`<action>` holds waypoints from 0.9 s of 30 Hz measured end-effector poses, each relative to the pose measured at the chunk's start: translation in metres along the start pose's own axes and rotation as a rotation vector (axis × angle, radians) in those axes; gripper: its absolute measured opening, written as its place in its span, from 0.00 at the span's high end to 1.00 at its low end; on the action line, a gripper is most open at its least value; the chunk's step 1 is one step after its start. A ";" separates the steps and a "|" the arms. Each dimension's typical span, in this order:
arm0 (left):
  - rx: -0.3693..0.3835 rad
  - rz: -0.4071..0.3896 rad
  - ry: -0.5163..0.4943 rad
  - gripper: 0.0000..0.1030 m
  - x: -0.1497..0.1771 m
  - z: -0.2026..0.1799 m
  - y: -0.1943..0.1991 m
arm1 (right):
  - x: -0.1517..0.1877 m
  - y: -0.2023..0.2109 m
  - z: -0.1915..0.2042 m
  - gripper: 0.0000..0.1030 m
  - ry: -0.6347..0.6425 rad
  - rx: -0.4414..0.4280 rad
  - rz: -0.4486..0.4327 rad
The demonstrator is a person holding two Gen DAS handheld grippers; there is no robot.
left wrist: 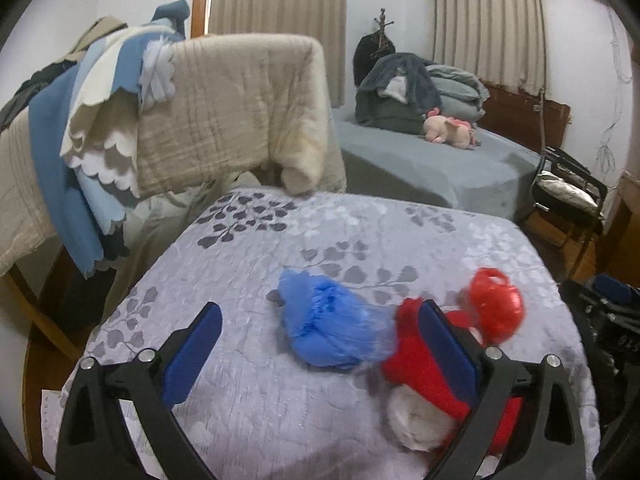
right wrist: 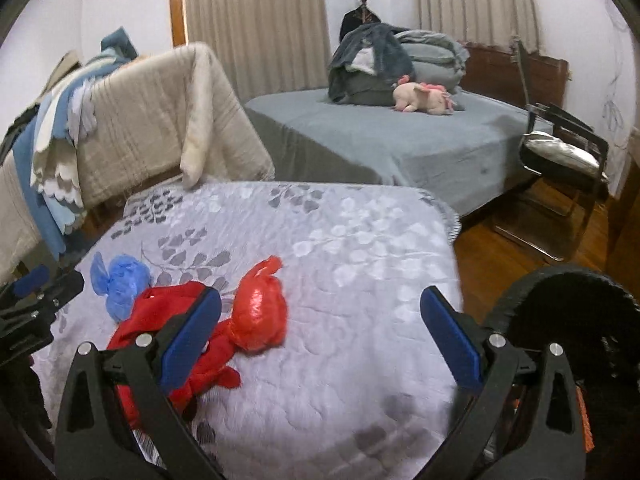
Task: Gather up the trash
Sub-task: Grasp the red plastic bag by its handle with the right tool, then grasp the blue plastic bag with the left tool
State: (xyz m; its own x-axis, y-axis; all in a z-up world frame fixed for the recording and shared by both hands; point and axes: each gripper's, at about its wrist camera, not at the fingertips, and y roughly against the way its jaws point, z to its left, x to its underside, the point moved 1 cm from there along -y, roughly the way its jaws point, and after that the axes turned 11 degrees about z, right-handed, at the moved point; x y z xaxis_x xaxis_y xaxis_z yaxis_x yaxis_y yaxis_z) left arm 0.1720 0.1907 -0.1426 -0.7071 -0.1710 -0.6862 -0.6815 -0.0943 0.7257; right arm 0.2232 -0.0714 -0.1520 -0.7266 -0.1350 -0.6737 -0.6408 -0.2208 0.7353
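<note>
both the left gripper (left wrist: 320,344) and right gripper (right wrist: 320,336) gape wide and empty over the floral quilt (right wrist: 340,240), near the blue bag (left wrist: 324,324) and red bag (right wrist: 260,316) (both knotted).

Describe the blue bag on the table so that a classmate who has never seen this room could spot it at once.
Find the table under the grey leaf-patterned cloth. Three bundles lie together on it. The blue plastic bag is the crumpled one farthest toward the draped beige quilt, touching the red cloth item; the knotted red plastic bag lies beyond that. It is the only blue one.
</note>
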 end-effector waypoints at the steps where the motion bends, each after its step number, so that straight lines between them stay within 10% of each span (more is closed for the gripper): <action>1: -0.002 0.003 0.004 0.07 -0.001 0.002 -0.003 | 0.000 -0.005 0.003 0.06 0.007 0.000 0.007; 15: -0.007 0.053 0.022 0.08 -0.001 0.014 -0.035 | -0.005 -0.064 0.022 0.27 0.023 -0.027 0.119; 20: 0.004 0.075 0.022 0.08 -0.001 0.010 -0.045 | -0.004 -0.066 0.026 0.67 0.052 -0.104 0.151; 27: 0.023 0.103 0.002 0.18 -0.002 0.001 -0.059 | -0.006 -0.054 0.025 0.71 0.051 -0.136 0.139</action>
State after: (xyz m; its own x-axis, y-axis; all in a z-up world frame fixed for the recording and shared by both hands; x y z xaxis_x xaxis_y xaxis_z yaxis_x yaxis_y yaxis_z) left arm 0.2135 0.1979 -0.1840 -0.7732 -0.1802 -0.6080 -0.6094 -0.0540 0.7910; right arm 0.2558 -0.0342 -0.1855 -0.7900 -0.2211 -0.5719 -0.4934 -0.3247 0.8070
